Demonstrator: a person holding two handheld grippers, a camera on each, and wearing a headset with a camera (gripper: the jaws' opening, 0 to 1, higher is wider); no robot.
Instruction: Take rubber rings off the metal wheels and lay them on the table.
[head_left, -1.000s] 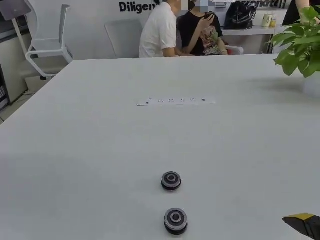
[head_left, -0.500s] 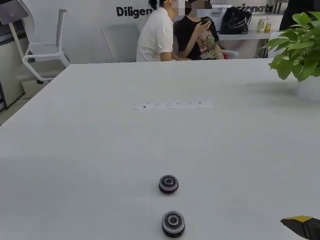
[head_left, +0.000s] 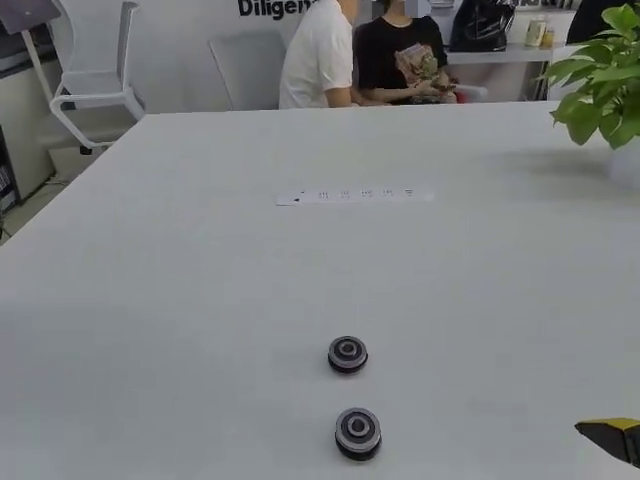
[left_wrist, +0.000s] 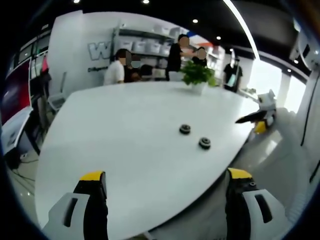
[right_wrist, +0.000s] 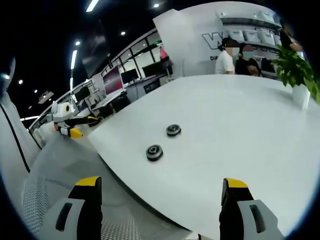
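Wheels (head_left: 347, 354) unmoved on white table (head_left: 200, 300); prob. office.

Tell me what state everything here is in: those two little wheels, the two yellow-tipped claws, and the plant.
Near wheel, lying flat on the table, dark rubber ring on it.
Far wheel, lying flat, also ringed.
Left gripper, open, holding nothing.
Right gripper, open, holding nothing.
Potted plant, upright at the table's far right.
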